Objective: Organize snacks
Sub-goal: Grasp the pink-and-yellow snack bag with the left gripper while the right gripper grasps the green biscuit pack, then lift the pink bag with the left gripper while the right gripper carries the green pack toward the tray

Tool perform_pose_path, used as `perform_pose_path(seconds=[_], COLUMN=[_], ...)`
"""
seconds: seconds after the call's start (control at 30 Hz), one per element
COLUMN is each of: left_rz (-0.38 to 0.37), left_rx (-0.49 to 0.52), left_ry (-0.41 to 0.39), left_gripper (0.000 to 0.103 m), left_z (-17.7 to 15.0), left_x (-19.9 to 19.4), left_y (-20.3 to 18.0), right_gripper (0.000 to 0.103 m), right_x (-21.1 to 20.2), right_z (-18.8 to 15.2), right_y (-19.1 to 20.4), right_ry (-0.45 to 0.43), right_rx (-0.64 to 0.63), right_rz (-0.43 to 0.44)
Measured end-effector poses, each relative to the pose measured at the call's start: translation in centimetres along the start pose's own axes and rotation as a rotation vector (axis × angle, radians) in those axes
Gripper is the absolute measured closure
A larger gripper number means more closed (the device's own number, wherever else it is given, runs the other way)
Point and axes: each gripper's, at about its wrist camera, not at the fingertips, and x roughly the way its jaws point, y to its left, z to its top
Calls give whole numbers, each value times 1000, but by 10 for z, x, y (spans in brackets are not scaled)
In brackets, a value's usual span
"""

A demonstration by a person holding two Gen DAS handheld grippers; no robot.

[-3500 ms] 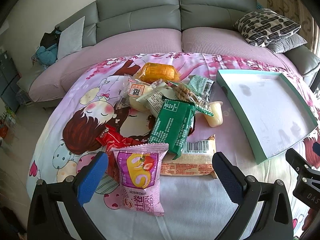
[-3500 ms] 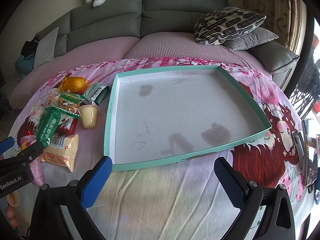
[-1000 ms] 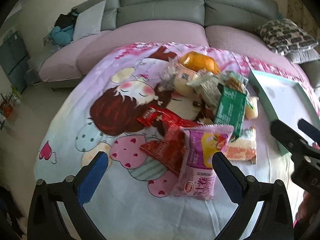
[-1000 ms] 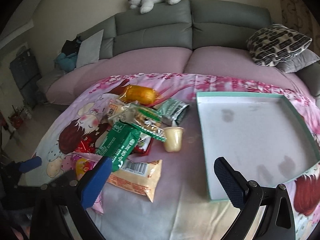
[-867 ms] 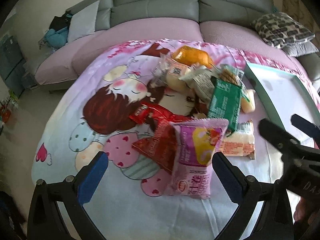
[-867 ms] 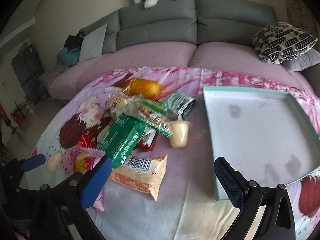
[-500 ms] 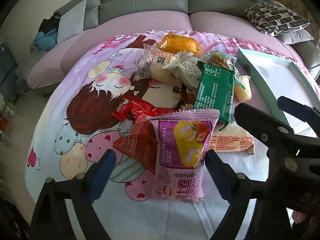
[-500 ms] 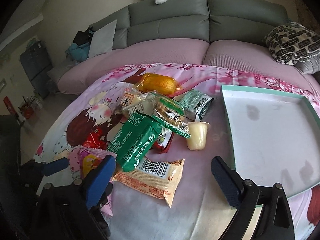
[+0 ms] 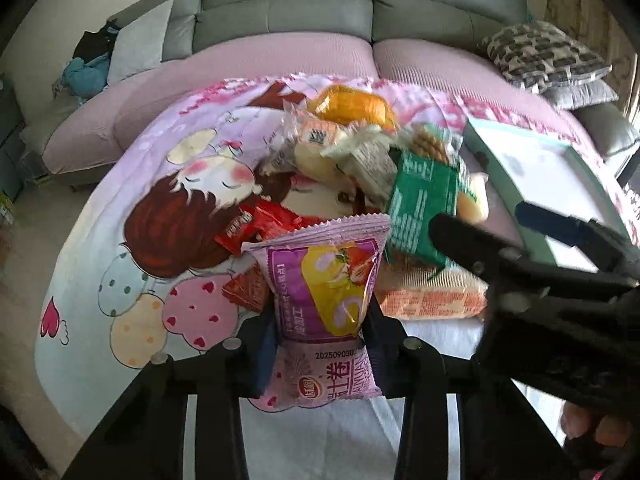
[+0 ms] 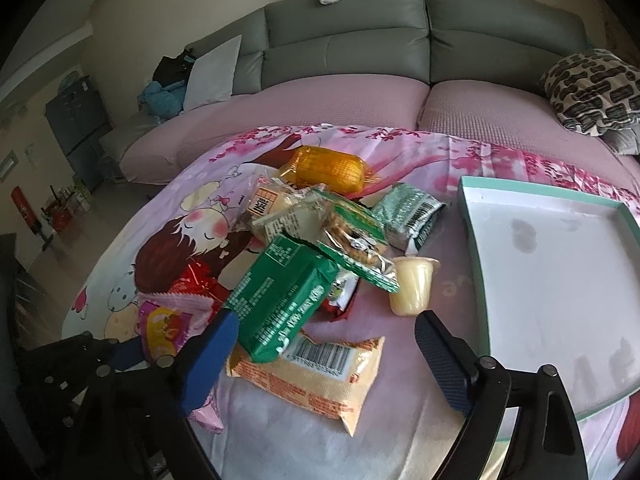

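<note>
A pile of snack packets lies on the pink cartoon cloth (image 9: 132, 264). My left gripper (image 9: 320, 344) is shut on the pink-purple cake packet (image 9: 324, 292), gripping its lower half; that packet also shows at the left of the right wrist view (image 10: 164, 328). My right gripper (image 10: 324, 356) is open, hovering over the orange biscuit packet (image 10: 316, 380) and the green packet (image 10: 280, 300). A pudding cup (image 10: 414, 286) stands by the teal-rimmed tray (image 10: 476, 240), which is empty.
More snacks lie in the pile: an orange bun packet (image 10: 330, 170), a silver-green packet (image 10: 412, 216), a cookie packet (image 10: 352, 248), red packets (image 9: 256, 228). A grey sofa (image 10: 348, 48) with cushions is behind. The right gripper's body crosses the left wrist view (image 9: 560, 288).
My left gripper moved forward and closed on the pink-purple packet. My right gripper swung left from the tray towards the snack pile and stays open.
</note>
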Motion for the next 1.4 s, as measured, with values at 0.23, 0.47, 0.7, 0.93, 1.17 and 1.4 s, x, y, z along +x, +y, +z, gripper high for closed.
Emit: perform_pose_path(seconds=[0.23, 0.47, 0.7, 0.93, 1.17, 1.4], left_rz=[67, 93, 125, 140, 137, 135], left_rx=[-50, -89, -119, -131, -131, -131], left_ry=[-44, -43, -31, -10, -8, -8], left_gripper=[63, 63, 63, 63, 63, 63], left_z=[7, 12, 12, 9, 8, 8], left_x=[-12, -11, -7, -3, -3, -2], left_y=[17, 33, 47, 51, 51, 51], right_gripper=[18, 21, 23, 24, 43, 52], right_x=[7, 17, 29, 41, 39, 36], right_z=[5, 12, 15, 12, 10, 11], right_y=[8, 15, 21, 27, 23, 15], right_ry=[4, 10, 28, 59, 68, 76], right_rx=[-15, -5, 6, -6, -6, 25], right_rz=[12, 19, 11, -10, -23, -7])
